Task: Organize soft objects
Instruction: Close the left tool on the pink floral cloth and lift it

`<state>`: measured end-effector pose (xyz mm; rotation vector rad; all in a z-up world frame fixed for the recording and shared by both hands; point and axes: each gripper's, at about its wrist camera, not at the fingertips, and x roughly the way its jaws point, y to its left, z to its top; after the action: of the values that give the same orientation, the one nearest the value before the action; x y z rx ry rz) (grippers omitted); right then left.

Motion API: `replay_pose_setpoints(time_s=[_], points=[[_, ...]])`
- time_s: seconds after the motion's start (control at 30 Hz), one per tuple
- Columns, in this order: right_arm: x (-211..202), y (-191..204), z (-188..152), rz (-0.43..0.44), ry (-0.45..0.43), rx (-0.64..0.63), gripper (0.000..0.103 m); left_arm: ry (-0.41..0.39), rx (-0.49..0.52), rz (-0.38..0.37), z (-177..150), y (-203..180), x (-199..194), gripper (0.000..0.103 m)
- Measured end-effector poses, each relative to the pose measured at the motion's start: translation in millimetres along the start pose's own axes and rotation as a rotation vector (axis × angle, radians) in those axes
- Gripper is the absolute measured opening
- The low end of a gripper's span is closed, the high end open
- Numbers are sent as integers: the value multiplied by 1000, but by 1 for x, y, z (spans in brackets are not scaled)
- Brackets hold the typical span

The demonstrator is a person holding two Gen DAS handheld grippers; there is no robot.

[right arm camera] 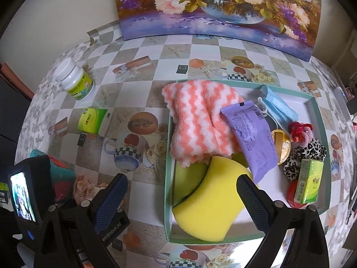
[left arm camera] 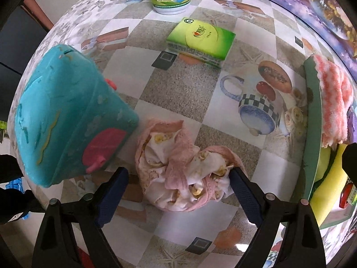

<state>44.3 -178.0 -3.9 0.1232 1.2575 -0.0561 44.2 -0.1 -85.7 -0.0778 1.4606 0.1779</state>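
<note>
The left gripper (left arm camera: 178, 189) points down over the tabletop with its jaws spread wide around a crumpled pink cloth (left arm camera: 183, 167); the right-hand pad touches the cloth's edge, the other pad stands clear, so nothing is clamped. A teal plush toy (left arm camera: 67, 120) lies at ten o'clock from the cloth, just beside it. The right gripper (right arm camera: 181, 198) hangs over the near end of a green-rimmed tray (right arm camera: 167, 174), jaws wide apart and holding nothing, a yellow sponge (right arm camera: 207, 203) lying between and beneath them. At twelve o'clock from the sponge rests a coral-and-white fuzzy towel (right arm camera: 198, 120); at two o'clock a purple packet (right arm camera: 254, 138) overlaps it. The left-wrist view cuts the tray off at its right edge, and what lies under the packet is hidden.
</note>
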Motion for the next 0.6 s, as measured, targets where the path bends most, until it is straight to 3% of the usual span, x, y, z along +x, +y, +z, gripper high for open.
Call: replay_pose_setpoints(time_s=[0.1, 0.33, 0.5, 0.6], points=[[-1, -2, 1, 0, -2, 5, 99, 1, 3, -45, 2, 0, -1, 78], [-3, -1, 2, -4, -9, 5, 99, -28, 63, -65, 0, -13, -6, 56], [-2, -2, 2, -5, -9, 6, 99, -46, 80, -81, 4, -21, -10, 32], [-1, -2, 4, -6, -8, 7, 99, -52, 80, -86, 10, -23, -10, 25]])
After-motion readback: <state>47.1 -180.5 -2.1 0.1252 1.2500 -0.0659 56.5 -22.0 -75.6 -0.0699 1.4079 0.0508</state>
